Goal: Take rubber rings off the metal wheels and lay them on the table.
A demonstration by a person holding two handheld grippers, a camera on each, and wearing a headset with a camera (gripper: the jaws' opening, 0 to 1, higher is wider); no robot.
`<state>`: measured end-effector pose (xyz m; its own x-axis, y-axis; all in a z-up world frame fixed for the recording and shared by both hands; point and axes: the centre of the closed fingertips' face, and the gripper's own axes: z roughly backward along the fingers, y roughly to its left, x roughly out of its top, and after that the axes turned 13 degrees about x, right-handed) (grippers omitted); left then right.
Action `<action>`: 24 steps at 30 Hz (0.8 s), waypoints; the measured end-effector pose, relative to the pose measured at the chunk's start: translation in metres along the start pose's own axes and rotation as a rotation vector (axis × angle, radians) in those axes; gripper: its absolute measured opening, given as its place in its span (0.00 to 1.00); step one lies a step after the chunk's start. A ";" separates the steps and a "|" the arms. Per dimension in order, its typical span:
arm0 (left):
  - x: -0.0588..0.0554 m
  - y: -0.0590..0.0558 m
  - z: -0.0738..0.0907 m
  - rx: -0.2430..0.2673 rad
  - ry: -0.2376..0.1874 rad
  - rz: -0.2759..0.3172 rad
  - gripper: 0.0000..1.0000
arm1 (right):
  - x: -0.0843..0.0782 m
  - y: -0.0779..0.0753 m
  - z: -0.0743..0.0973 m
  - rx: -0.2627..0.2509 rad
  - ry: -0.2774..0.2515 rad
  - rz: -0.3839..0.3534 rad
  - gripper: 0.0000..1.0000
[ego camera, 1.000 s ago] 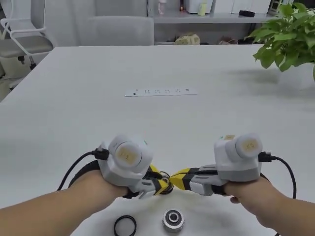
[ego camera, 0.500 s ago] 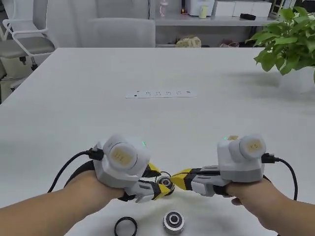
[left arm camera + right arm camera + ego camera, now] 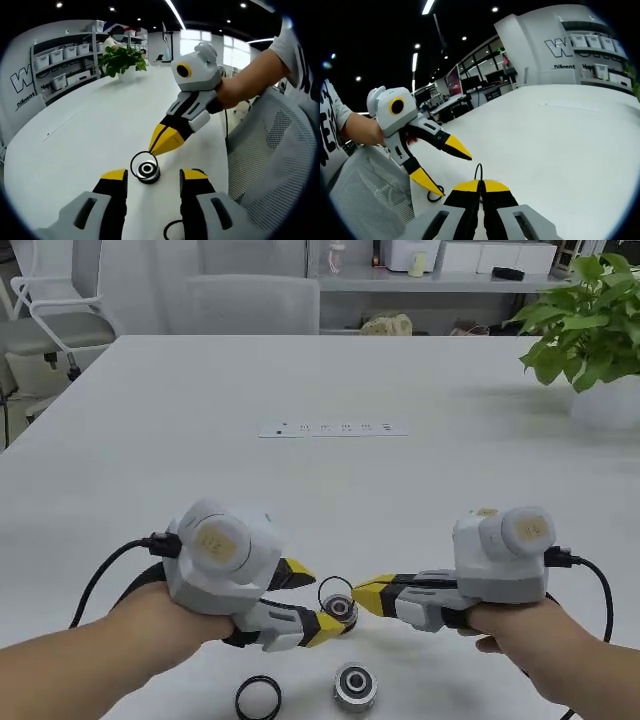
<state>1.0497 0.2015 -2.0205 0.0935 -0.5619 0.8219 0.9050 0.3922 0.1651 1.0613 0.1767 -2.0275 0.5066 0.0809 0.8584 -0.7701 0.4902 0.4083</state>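
Right gripper [image 3: 358, 589] has its jaws pinched together on a black rubber ring [image 3: 132, 162], which stands half lifted off a metal wheel [image 3: 148, 171] near the near edge of the table [image 3: 320, 490]. Left gripper [image 3: 322, 602] is spread wide, with that wheel just ahead between its tips. Closer to the edge lie a second wheel [image 3: 353, 685] and a loose ring [image 3: 258, 698].

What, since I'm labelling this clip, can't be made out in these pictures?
- Ring pinched by the right gripper: whether it is free of the wheel cannot be told. In the left gripper view the wheel overlaps its lower arc.
- Loose ring: in the head view it is cut off by the bottom edge.
- Strip: in the head view its print is too small to read.
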 end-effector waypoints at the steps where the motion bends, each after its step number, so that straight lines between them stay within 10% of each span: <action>1: 0.001 0.000 0.003 0.000 -0.003 0.004 0.39 | 0.001 0.002 0.000 0.004 -0.002 0.001 0.00; 24: -0.018 0.011 0.064 0.036 -0.027 0.054 0.56 | 0.013 0.024 -0.010 0.065 -0.017 0.007 0.00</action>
<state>1.0316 0.2621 -1.9984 0.1305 -0.5193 0.8446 0.8835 0.4475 0.1387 1.0534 0.1983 -2.0098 0.4948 0.0691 0.8662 -0.7975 0.4321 0.4211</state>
